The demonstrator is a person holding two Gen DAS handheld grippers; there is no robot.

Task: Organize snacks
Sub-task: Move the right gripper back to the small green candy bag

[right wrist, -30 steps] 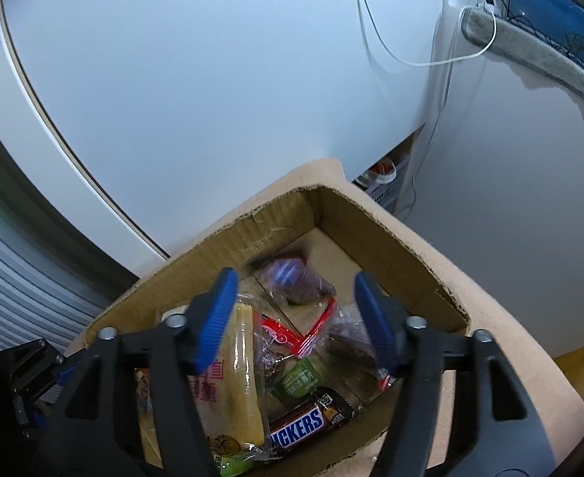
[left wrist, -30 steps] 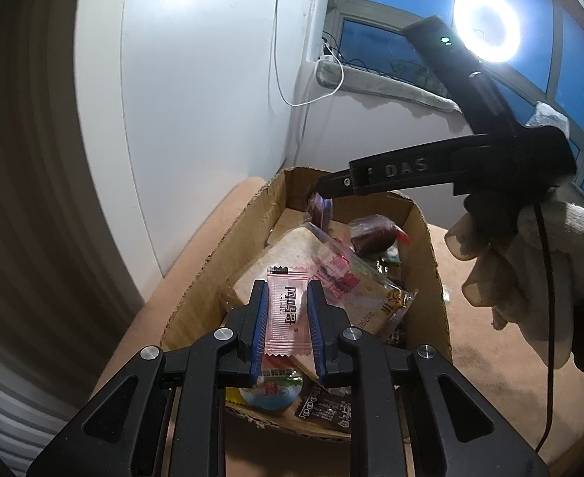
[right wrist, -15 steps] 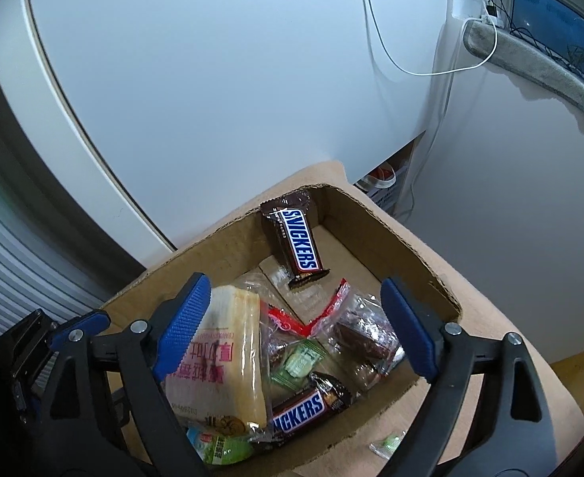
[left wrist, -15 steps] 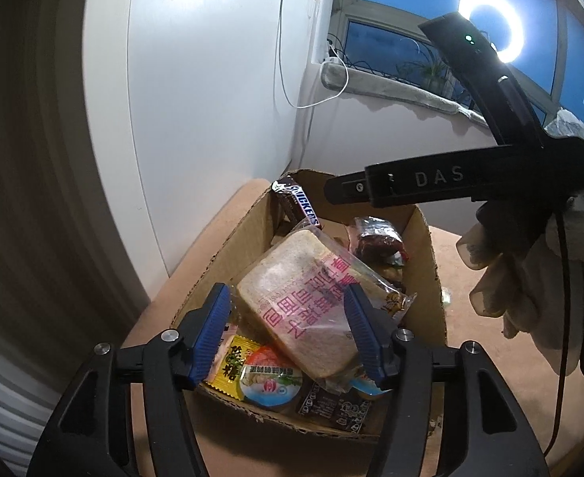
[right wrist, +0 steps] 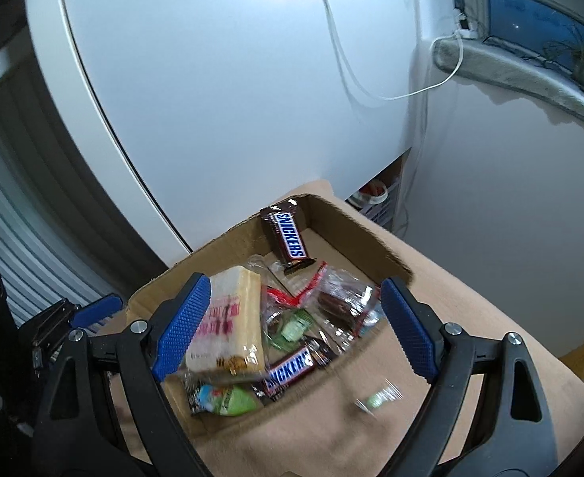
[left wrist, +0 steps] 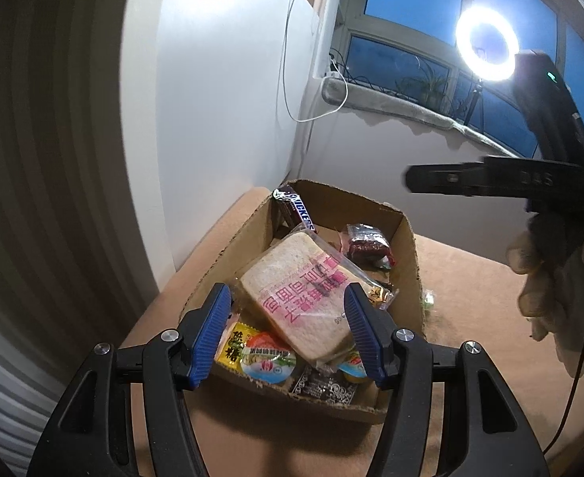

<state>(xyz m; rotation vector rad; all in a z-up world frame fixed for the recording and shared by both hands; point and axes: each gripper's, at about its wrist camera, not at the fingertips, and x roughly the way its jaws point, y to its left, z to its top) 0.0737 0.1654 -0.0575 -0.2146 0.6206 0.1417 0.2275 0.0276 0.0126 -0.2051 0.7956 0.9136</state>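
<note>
An open cardboard box [left wrist: 409, 246] [right wrist: 371, 230] on a tan table holds several snacks. A wrapped sandwich [left wrist: 300, 290] [right wrist: 232, 318] lies on top of the pile. One Snickers bar [left wrist: 296, 208] [right wrist: 290, 238] leans against the far wall, and a second Snickers bar [right wrist: 290, 369] lies near the front. My left gripper [left wrist: 286, 318] hangs open above the box's near end with nothing between its pads. My right gripper [right wrist: 294, 310] is open wide and empty, above and short of the box. A small green candy [right wrist: 377, 399] [left wrist: 427, 300] lies on the table outside the box.
A white cabinet front [right wrist: 212, 99] stands just behind the box. Further back there is a window sill [left wrist: 411, 107] with a white cable. A ring light [left wrist: 487, 47] glares at upper right. A gloved hand [left wrist: 546, 278] holds the right gripper beside the box.
The left gripper opened and let go of the pink candy packet, which is out of sight now. The right gripper opened wider; a Snickers bar now leans on the box's far wall. Both backed away.
</note>
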